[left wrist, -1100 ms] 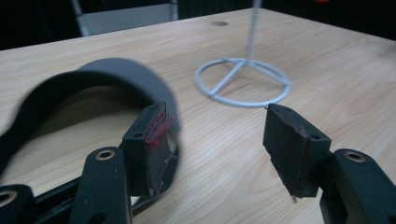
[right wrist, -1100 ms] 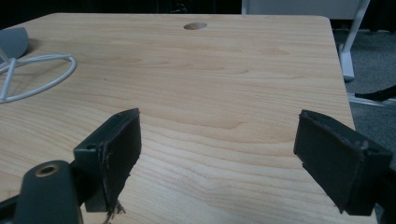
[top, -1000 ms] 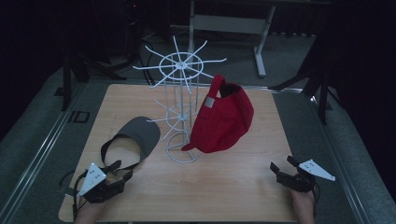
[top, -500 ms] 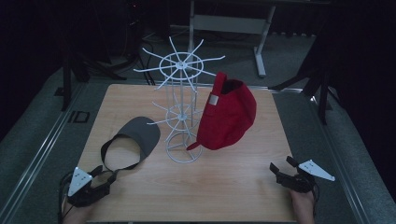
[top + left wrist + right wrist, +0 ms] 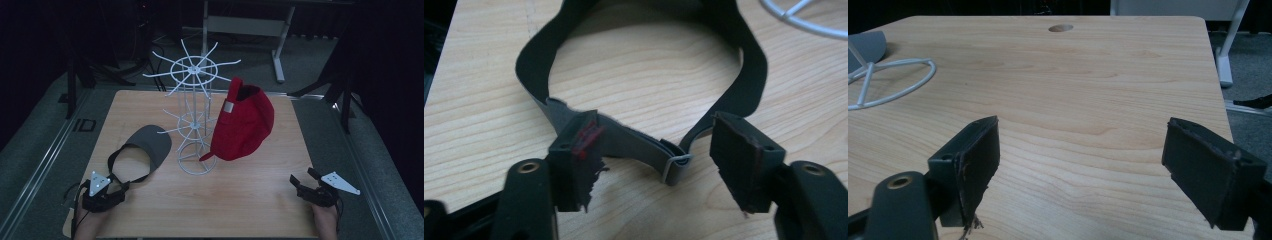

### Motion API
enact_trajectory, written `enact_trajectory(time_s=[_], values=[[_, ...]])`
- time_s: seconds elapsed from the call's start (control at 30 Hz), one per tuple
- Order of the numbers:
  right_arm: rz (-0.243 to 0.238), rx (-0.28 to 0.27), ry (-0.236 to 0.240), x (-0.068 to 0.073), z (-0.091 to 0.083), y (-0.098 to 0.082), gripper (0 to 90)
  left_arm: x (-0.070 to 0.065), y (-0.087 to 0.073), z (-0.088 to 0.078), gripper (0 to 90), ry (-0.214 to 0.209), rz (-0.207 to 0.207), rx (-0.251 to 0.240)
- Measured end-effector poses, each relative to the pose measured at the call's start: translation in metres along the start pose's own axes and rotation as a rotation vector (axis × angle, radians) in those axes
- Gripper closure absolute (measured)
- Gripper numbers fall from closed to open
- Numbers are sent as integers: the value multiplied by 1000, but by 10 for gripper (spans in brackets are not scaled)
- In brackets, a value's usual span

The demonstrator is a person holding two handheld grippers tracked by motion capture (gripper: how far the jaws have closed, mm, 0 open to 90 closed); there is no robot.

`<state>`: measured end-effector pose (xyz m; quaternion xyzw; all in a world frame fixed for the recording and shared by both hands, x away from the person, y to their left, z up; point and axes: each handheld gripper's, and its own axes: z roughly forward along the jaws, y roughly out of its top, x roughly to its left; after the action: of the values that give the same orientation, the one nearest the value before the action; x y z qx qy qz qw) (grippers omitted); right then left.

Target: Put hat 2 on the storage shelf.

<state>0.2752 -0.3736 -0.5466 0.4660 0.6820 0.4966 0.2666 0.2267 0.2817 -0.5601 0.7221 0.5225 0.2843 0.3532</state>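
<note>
You have a white wire rack standing upright near the middle of the wooden counter, its round base ring resting flat on the wood. A red cap hangs from one of the rack's arms on its right side, brim pointing down and reaching almost to the base. Look toward the far edge of the counter and you find a small round hole in the board. Beyond the counter, a grey metal frame stands on dark carpet.
</note>
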Motion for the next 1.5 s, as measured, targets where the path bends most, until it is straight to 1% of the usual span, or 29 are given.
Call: enact_trajectory(time_s=[0.1, 0.17, 0.2, 0.23, 0.27, 0.3, 0.37, 0.4, 0.43, 0.5, 0.57, 0.6, 0.67, 0.7, 0.77, 0.8, 0.87, 0.9, 1.03, 1.13, 1.17, 1.3, 1.5], values=[[-2, 3, 2, 1, 1, 0, 153, -2, 1, 3, 416, -2, 19, 21], [-1, 4, 4, 0, 1, 0, 153, -3, 2, 6, 465, -8, 41, 42], [-2, 5, 2, 0, 1, 0, 153, -3, 3, 7, 507, -9, 46, 50], [0, 4, 2, 0, 1, 0, 153, -3, 3, 9, 530, -12, 49, 64], [1, 4, 3, 0, 1, 0, 153, -4, 3, 10, 561, -7, 55, 79], [1, 5, 2, 0, 1, 0, 153, -4, 4, 12, 609, -2, 42, 84], [2, 3, 2, 0, 1, 0, 153, -2, 5, 13, 683, -21, 25, 92], [4, 3, 2, 0, 1, 0, 153, -2, 6, 14, 741, -14, 25, 87], [5, 3, 2, -1, 1, 0, 153, -2, 6, 14, 788, -21, 20, 88], [6, 2, 2, -1, 1, 0, 153, -2, 7, 15, 832, -14, 17, 86], [5, 4, 1, -1, 1, -1, 153, -3, 8, 13, 846, -16, 14, 60], [6, 4, 2, 0, 1, -1, 154, -4, 10, 12, 853, -6, 23, 51], [3, 7, 2, 0, 1, -1, 154, -6, 12, 9, 858, -9, 34, 27], [4, 7, 2, 0, 1, -1, 154, -7, 14, 7, 860, -4, 48, 20], [7, 6, 3, 0, 1, 0, 154, -7, 16, 5, 862, -14, 52, 6], [7, 6, 2, -1, 1, 0, 154, -8, 18, 5, 862, -12, 64, 0], [14, 4, 5, -1, 1, 0, 155, -10, 20, 4, 863, -20, 72, -14], [16, 4, 4, -1, 1, 0, 155, -10, 22, 3, 863, -15, 77, -20], [23, 1, 6, -1, 1, 0, 155, -12, 28, 1, 863, -31, 87, -47], [24, 4, 6, -1, 1, 0, 155, -13, 32, -3, 864, -33, 96, -85], [22, 5, 5, -1, 1, 0, 155, -13, 34, -5, 864, -33, 92, -100], [24, 3, 6, -2, 1, -1, 155, -14, 43, -12, 864, -46, 100, -145], [31, 1, 8, -2, 0, 0, 155, -12, 60, -19, 864, -45, 112, -189]])
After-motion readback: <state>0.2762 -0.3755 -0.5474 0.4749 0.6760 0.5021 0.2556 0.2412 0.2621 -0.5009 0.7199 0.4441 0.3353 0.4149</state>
